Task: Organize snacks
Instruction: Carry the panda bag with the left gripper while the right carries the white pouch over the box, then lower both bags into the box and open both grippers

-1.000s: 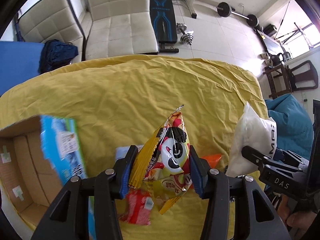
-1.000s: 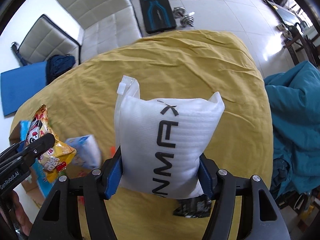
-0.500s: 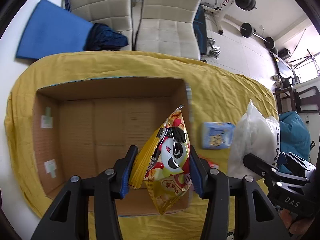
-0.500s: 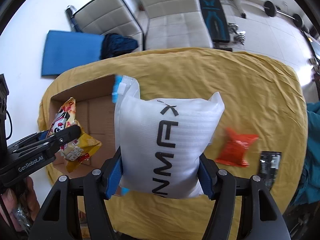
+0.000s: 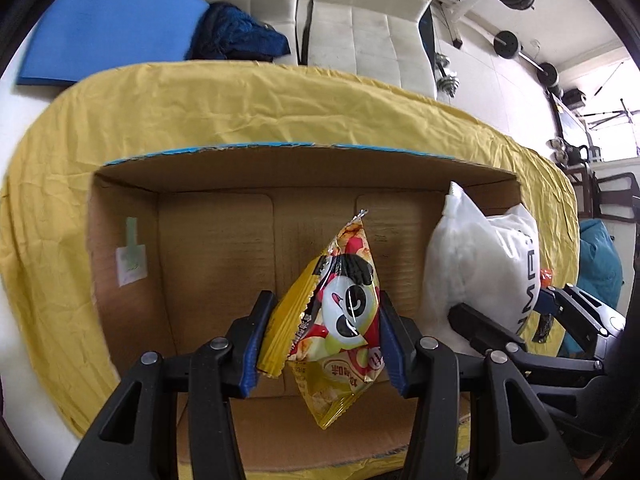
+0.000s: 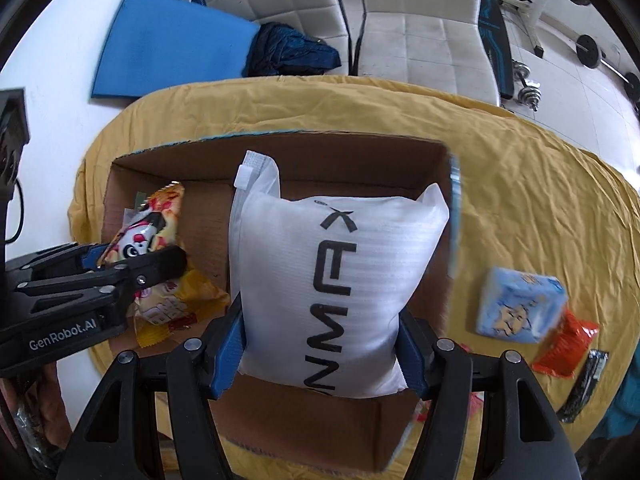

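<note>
My left gripper point(image 5: 320, 336) is shut on a yellow panda snack packet point(image 5: 340, 312), which hangs over the open cardboard box point(image 5: 216, 240). My right gripper point(image 6: 322, 344) is shut on a white foam pouch point(image 6: 332, 280) printed with black letters, held above the right half of the same box point(image 6: 360, 160). From the right wrist view the left gripper point(image 6: 132, 268) and panda packet point(image 6: 148, 236) sit over the box's left side. The box floor that shows is bare cardboard.
The box rests on a table under a yellow cloth point(image 6: 540, 208). Right of the box lie a light blue packet point(image 6: 520, 304), an orange-red packet point(image 6: 568, 344) and a black packet point(image 6: 584, 384). White chairs point(image 5: 360, 12) and a blue mat point(image 6: 168, 44) stand beyond the table.
Both grippers have swung left with their loads, from over the bare cloth to over the box. The pouch now hangs inside the box outline.
</note>
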`<state>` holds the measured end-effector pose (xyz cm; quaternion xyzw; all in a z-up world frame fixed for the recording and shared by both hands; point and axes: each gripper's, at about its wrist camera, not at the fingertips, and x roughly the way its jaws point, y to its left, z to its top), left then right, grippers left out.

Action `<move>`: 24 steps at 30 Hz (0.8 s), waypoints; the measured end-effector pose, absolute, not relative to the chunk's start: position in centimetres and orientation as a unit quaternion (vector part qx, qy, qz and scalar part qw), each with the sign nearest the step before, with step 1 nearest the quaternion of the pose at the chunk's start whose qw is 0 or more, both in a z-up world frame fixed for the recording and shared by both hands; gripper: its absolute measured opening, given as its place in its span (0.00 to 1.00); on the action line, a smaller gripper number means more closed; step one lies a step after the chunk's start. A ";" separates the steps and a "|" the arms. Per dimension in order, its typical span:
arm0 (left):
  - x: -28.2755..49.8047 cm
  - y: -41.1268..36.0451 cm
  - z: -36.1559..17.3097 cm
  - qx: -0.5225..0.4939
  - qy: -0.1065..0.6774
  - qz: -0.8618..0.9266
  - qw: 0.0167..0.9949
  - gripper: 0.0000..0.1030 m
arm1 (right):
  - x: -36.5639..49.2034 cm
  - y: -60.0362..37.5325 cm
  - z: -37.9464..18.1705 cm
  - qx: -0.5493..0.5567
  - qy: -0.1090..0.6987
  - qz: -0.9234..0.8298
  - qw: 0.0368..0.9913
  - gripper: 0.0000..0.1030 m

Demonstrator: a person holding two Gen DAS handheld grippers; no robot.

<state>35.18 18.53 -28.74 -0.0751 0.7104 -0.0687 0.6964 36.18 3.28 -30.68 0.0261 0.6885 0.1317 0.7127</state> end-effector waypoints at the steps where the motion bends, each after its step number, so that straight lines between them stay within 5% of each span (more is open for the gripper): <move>1: 35.4 18.9 -29.3 -0.079 0.714 -0.076 0.691 0.45 | 36.3 3.6 -31.3 0.022 0.691 0.133 0.711 0.66; 24: 41.2 16.9 -38.3 -0.022 0.750 -0.155 0.642 0.48 | 39.1 7.0 -40.1 -0.021 0.723 0.150 0.674 0.73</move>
